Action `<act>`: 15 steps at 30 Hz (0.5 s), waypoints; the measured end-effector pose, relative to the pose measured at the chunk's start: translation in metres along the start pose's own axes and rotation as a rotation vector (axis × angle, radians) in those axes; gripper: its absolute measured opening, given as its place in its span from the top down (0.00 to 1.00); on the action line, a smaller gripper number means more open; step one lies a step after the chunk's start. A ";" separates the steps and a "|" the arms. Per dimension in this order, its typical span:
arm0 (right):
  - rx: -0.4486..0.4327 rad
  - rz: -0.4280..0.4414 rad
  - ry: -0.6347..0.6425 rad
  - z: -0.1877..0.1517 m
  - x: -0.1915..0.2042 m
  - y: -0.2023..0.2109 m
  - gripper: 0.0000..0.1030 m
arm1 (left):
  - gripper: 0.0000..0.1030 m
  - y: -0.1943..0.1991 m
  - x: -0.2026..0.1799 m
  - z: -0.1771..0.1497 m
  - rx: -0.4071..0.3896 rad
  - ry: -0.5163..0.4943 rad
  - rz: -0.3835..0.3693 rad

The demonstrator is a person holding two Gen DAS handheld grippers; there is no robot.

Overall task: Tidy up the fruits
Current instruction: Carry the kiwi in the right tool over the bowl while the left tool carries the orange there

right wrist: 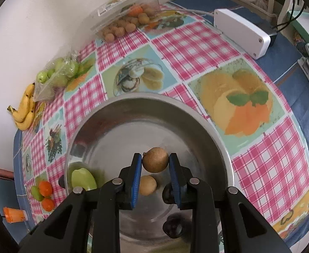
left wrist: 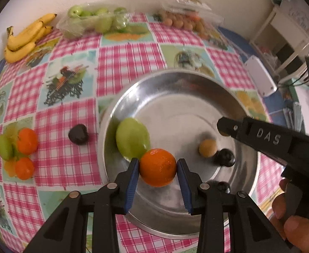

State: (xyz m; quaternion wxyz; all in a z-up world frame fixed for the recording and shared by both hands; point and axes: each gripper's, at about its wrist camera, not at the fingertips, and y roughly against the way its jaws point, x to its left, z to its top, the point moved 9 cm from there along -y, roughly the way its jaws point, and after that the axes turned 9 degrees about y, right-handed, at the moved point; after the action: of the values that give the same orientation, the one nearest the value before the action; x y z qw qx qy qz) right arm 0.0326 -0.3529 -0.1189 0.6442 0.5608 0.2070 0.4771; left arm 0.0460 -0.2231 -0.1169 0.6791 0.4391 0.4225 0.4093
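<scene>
we see our left gripper point(left wrist: 158, 167) clamped on an orange point(left wrist: 158, 167) above the near side of the steel bowl point(left wrist: 196, 88). in the bowl lie a green fruit point(left wrist: 132, 140), a small tan fruit point(left wrist: 207, 148) and a dark plum point(left wrist: 225, 157). our right gripper point(left wrist: 221, 126) reaches in from the right. on the checked cloth point(left wrist: 120, 59), bananas point(left wrist: 25, 37) lie far left.

A checked tablecloth point(right wrist: 192, 48) with food pictures covers the table. A white box point(right wrist: 242, 32) lies near its far right corner, a dark cable point(right wrist: 285, 24) beside it. An orange-capped item point(right wrist: 14, 215) sits off the near left edge.
</scene>
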 end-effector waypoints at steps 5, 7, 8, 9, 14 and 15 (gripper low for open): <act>0.024 -0.009 0.001 -0.003 0.000 -0.007 0.73 | 0.62 -0.008 -0.002 -0.006 0.023 -0.013 0.010; 0.035 -0.010 0.001 -0.005 0.000 -0.010 0.73 | 0.62 -0.011 -0.001 -0.007 0.033 -0.016 0.012; 0.039 -0.011 0.001 -0.005 0.000 -0.012 0.73 | 0.62 -0.012 -0.001 -0.008 0.038 -0.015 0.013; 0.043 -0.013 0.001 -0.006 0.000 -0.013 0.73 | 0.62 -0.013 -0.001 -0.008 0.042 -0.014 0.015; 0.047 -0.015 0.001 -0.004 0.000 -0.016 0.73 | 0.62 -0.015 0.001 -0.009 0.051 -0.012 0.022; 0.045 -0.016 0.000 -0.004 0.000 -0.016 0.73 | 0.62 -0.016 0.000 -0.009 0.051 -0.012 0.023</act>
State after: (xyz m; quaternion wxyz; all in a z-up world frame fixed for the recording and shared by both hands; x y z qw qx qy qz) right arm 0.0357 -0.3495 -0.1352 0.6351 0.5735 0.2223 0.4673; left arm 0.0405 -0.2250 -0.1343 0.6655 0.4635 0.4237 0.4035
